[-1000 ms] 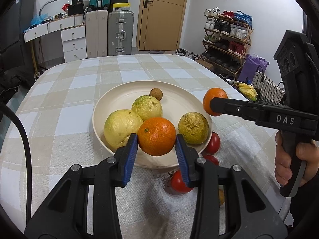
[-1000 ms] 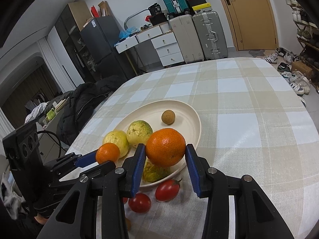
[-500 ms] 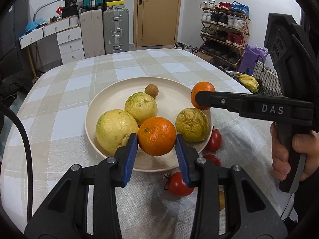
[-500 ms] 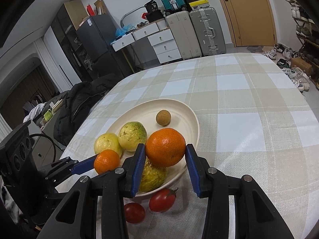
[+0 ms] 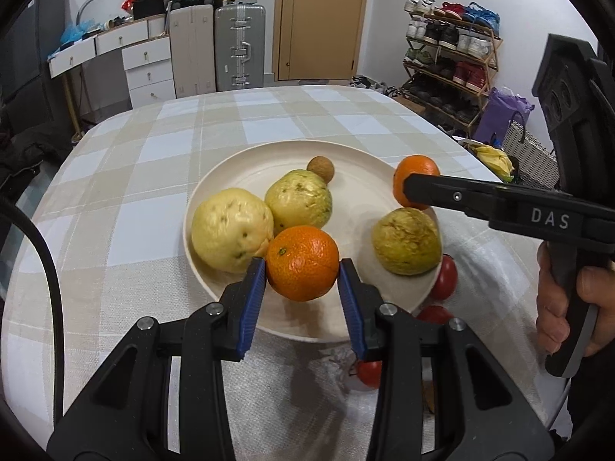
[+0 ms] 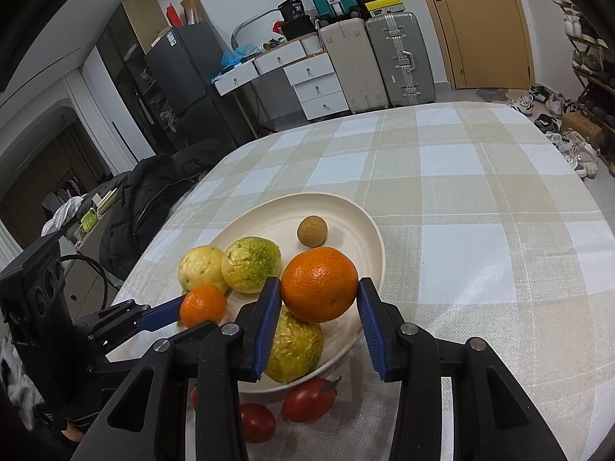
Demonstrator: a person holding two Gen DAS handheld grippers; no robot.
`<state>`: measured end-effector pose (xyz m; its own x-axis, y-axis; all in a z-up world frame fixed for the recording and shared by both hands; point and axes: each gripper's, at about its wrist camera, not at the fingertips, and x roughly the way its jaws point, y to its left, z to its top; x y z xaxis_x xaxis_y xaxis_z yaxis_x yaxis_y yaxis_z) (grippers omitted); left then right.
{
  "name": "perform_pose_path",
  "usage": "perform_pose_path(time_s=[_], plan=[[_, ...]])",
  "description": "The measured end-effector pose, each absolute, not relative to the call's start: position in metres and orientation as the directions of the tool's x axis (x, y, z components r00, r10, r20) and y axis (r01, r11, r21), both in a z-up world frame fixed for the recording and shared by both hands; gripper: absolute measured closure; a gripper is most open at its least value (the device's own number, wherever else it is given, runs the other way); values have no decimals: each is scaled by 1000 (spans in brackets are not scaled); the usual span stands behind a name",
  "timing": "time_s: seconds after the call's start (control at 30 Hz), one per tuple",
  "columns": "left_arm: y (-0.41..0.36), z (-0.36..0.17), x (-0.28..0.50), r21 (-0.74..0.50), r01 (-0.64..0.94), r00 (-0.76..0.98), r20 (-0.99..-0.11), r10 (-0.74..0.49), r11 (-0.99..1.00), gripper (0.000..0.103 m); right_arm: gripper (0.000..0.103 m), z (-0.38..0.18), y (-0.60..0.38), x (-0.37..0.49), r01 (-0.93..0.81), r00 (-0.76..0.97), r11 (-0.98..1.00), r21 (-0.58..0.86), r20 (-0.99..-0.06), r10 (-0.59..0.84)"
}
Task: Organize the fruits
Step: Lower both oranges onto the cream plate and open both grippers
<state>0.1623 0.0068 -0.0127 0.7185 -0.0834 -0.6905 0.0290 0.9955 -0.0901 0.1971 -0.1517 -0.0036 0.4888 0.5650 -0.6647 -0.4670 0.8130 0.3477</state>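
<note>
Checked table [image 5: 146, 161], cream plate [image 5: 361, 176] holding three guavas [image 5: 232, 228] and one small brown fruit [image 5: 321, 168]. Left gripper [image 5: 302, 269] clamps orange [image 5: 302, 263] above plate's near rim. Right gripper [image 6: 318, 296] clamps second orange [image 6: 319, 285] over plate. Tomatoes [image 6: 309, 403] beside plate.

Orange [image 5: 302, 263] in left gripper [image 5: 301, 288]

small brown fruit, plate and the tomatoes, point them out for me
small brown fruit [image 6: 312, 231], right wrist view, middle of its skin
plate [image 5: 215, 184], left wrist view, bare far-left rim
tomatoes [image 6: 307, 403], right wrist view, larger one's side
</note>
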Motion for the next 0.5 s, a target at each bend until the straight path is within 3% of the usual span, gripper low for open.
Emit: perform_pose_path(time_s=[0.5], plan=[[10,-14,167,-72,13,721,-690,-60,997,67,61,-8,-157,205,-443,476,818,367,-677,561]])
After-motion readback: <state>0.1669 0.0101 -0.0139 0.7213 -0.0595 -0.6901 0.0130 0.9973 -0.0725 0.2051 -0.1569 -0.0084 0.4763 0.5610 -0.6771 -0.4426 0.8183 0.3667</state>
